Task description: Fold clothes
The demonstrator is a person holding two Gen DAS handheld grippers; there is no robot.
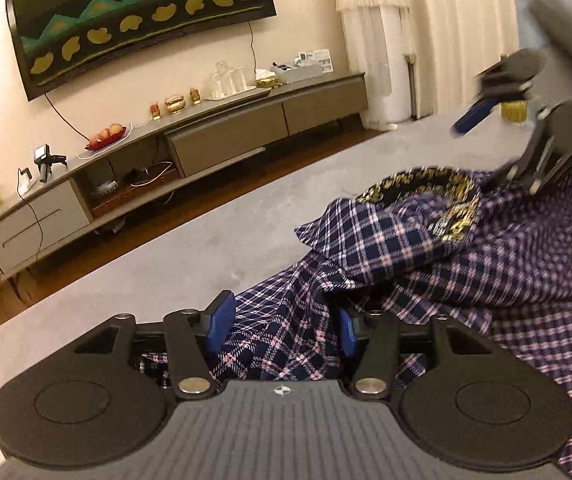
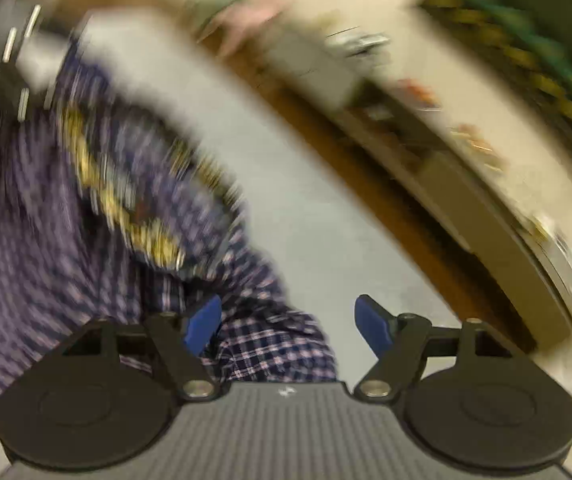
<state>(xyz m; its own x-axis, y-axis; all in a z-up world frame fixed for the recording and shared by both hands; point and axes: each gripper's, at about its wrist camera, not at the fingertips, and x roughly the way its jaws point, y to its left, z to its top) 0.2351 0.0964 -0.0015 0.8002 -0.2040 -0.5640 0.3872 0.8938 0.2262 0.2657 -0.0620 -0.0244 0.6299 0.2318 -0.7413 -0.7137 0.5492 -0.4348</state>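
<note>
**A:** Left wrist view first. Where is the shirt (image 1: 445,256)?

**B:** Crumpled on the grey table (image 1: 166,264), collar up, spreading from the left gripper (image 1: 282,326) towards the right edge. A fold of plaid runs between the blue pads (image 1: 220,320), which stand parted and do not seem to pinch it.

**A:** And the other tool?

**B:** Right gripper (image 1: 497,148) is above the shirt's far side, blurred, fingers spread, holding nothing.

**A:** Right wrist view?

**B:** Heavily smeared. Right gripper (image 2: 287,328) has its jaws wide apart. Shirt (image 2: 86,208) fills the left half; a corner lies under the left pad (image 2: 202,328), bare table (image 2: 325,220) under the right one.
</note>
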